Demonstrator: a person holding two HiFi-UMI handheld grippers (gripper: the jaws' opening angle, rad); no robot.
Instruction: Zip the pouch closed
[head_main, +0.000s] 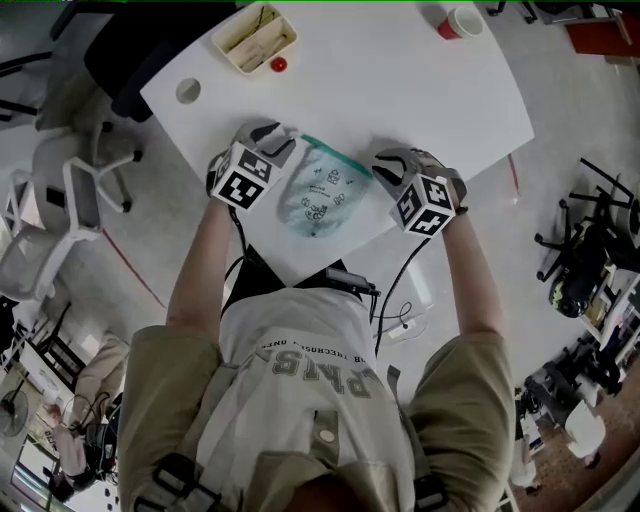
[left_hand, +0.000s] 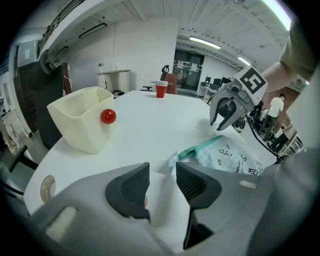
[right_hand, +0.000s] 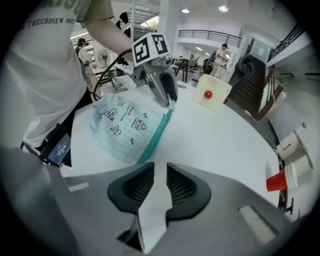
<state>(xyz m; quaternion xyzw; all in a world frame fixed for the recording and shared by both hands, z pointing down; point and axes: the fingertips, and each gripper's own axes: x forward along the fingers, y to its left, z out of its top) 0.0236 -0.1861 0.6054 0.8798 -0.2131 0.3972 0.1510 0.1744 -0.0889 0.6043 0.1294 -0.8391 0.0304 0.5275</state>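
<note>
Two grippers flank one pouch (head_main: 320, 195) lying flat near the front edge of a white table (head_main: 400, 90). The left gripper (head_main: 275, 140) is at one end of the pouch's teal zip (head_main: 335, 155) and the right gripper (head_main: 385, 165) at the other.

From the head view the marker cubes and hands cover much of both jaws, so their gap is hard to read there, and both zip ends are partly covered. The slider cannot be made out in any view, nor whether the zip is shut along its whole length.

The left gripper view settles its own state: the left gripper (left_hand: 162, 172) has its jaws well apart, with bare table between them and the pouch (left_hand: 225, 155) corner just ahead of one tip. The right gripper view shows the right gripper (right_hand: 160, 175) with a narrow gap, also only table between, and the pouch (right_hand: 127, 127) just ahead. Neither grips anything.

Each gripper view shows the other gripper's tips down at the pouch's far end, at (left_hand: 223, 122) and (right_hand: 167, 97).

Further back are one cream tray (head_main: 290, 40), one red ball (head_main: 278, 64) at its side, one red cup (head_main: 460, 22) and one round disc (head_main: 188, 90). The right gripper view cuts the disc off.
</note>
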